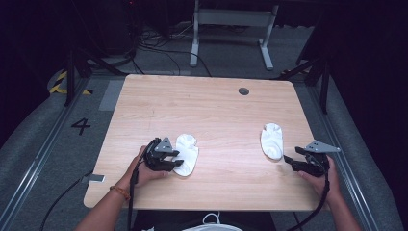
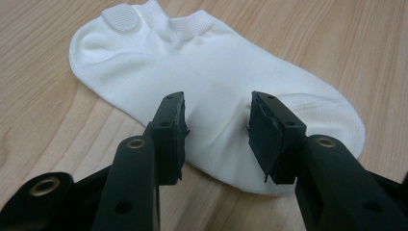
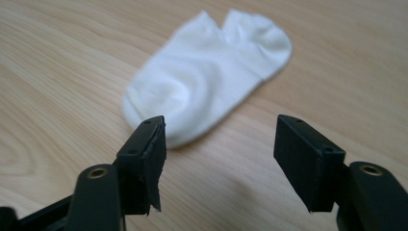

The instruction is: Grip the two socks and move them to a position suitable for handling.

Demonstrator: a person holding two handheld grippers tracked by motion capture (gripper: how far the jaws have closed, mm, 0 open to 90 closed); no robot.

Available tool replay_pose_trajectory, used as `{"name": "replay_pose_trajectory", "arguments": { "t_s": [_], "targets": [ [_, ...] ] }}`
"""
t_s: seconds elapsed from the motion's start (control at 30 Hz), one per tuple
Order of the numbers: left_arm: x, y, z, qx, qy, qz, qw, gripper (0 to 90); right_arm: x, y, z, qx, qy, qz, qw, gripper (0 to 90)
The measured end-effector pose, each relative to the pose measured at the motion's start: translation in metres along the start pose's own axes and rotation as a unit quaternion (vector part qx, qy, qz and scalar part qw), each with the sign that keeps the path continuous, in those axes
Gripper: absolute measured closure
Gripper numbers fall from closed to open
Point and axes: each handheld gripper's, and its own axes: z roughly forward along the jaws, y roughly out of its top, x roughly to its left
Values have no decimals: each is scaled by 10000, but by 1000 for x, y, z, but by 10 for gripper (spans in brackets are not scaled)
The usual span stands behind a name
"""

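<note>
Two white ankle socks on the desk (image 1: 211,103), both flat. I see the left sock (image 1: 186,154) toward the near-left part of the desk, close to the near edge, and the right sock (image 1: 272,140) toward the right edge, well apart from the first.

My left gripper (image 1: 179,159) sits at the left sock's near-left side. In the left gripper view its jaws stand apart over the sock (image 2: 211,96), one pad on each side of the fabric's middle, with a clear gap between them; I can't tell whether the tips rest on the cloth. Nothing pinched, so released. The sock's cuff and heel tab point away from the gripper.

My right gripper (image 1: 290,161) is near the right edge, just short of the right sock's near end. In the right gripper view the jaws are spread wide, bare wood between them, the sock (image 3: 211,72) ahead and a bit blurred, one tip overlapping its near end in the picture. Not touching, as far as I can see. Released, holding nothing.

Hands grip both tools from the near edge.
</note>
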Motion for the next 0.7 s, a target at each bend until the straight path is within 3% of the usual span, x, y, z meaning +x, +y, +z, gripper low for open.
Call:
{"name": "replay_pose_trajectory", "arguments": {
  "t_s": [0.07,0.1,0.2,0.27,0.33,0.4,0.57,0.67,0.7],
  "targets": [
    [-1,2,1,5,15,28,10000,573,3,3,-2,-58,43,-35,10000,384],
    [-2,4,5,-23,5,49,10000,573,13,15,-4,-188,230,-145,9995,414],
    [-3,7,8,-27,19,82,10000,574,22,23,-2,-208,343,-286,9988,424],
    [-3,10,13,-92,56,12,9999,574,34,34,9,-57,506,-509,9974,426],
    [-3,12,15,-96,86,7,9999,574,37,37,15,27,581,-567,9967,424],
    [-2,15,18,-92,138,-29,9999,574,45,42,33,249,689,-720,9947,424],
    [1,18,21,-119,169,-56,9998,571,46,44,50,437,661,-716,9943,465],
    [2,18,22,-166,161,-89,9997,564,43,43,57,527,762,-549,9942,471],
    [1,18,23,-166,166,-102,9997,552,41,40,61,668,823,-493,9931,467]
  ]
}}
